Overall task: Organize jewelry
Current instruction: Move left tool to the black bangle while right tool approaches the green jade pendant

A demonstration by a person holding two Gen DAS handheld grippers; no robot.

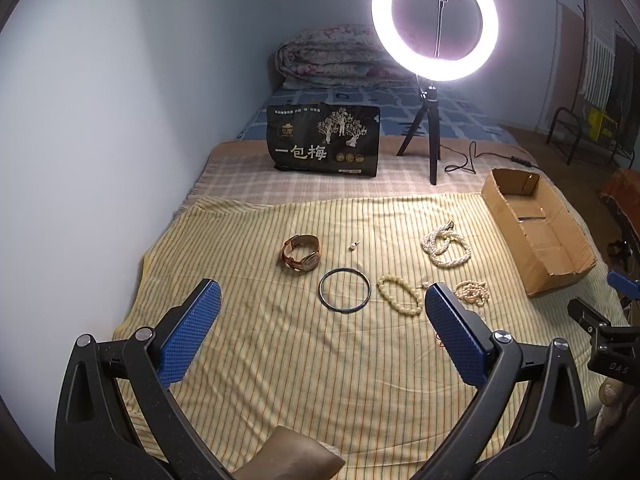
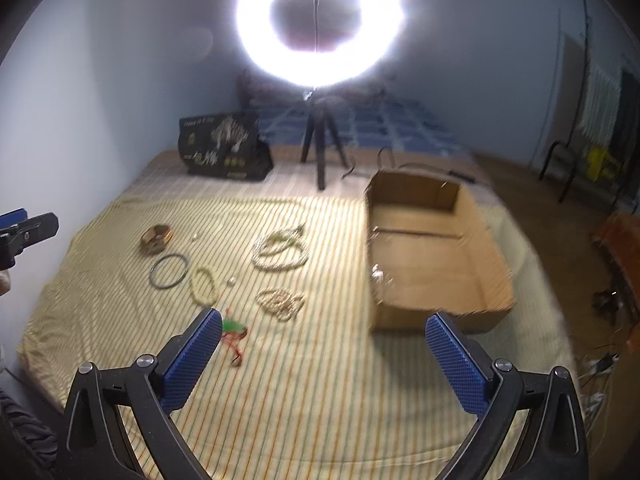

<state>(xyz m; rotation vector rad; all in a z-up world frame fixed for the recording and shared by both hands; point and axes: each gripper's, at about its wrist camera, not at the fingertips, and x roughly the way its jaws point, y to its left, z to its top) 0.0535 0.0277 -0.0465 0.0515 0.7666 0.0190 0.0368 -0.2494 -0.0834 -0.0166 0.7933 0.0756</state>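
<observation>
Jewelry lies on a yellow striped cloth (image 1: 260, 352): a brown-strap watch (image 1: 302, 258), a dark bangle (image 1: 345, 290), a cream bead bracelet (image 1: 400, 299), a white pearl rope (image 1: 445, 246), a small beaded strand (image 1: 474, 292) and a tiny white earring (image 1: 353, 245). The right wrist view, blurred, also shows a green pendant on red cord (image 2: 233, 330). An open cardboard box (image 2: 432, 256) stands to the right. My left gripper (image 1: 322, 304) is open and empty above the cloth before the bangle. My right gripper (image 2: 323, 332) is open and empty between the pendant and the box.
A lit ring light on a tripod (image 1: 434, 24) stands behind the cloth with its cable (image 1: 472, 160) trailing right. A black snack bag (image 1: 325, 136) stands at the back. A folded quilt (image 1: 332, 56) lies against the wall. The bed edge drops off on the right.
</observation>
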